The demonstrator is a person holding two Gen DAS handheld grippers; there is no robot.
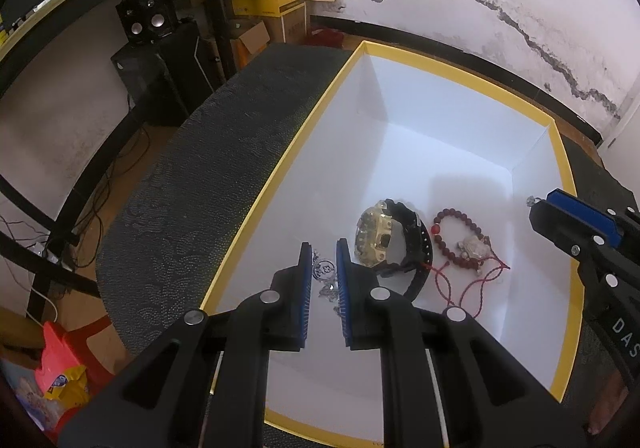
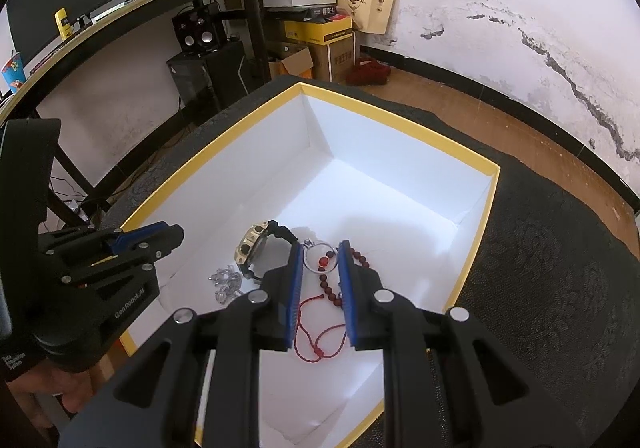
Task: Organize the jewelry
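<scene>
While the left tool (image 1: 322,248) hangs spread over a silver chain (image 1: 326,282) on the box (image 1: 280,172) floor, the right tool (image 2: 320,250) pinches a silver ring (image 2: 318,258) above the red bracelet (image 2: 332,290). Between chain and bracelet lies the watch (image 1: 384,240). Under the box is the dark tabletop (image 1: 192,184).

Gold watch (image 1: 380,238), red bead bracelet (image 1: 460,234), silver chain (image 1: 326,280) in box (image 1: 440,136)
</scene>
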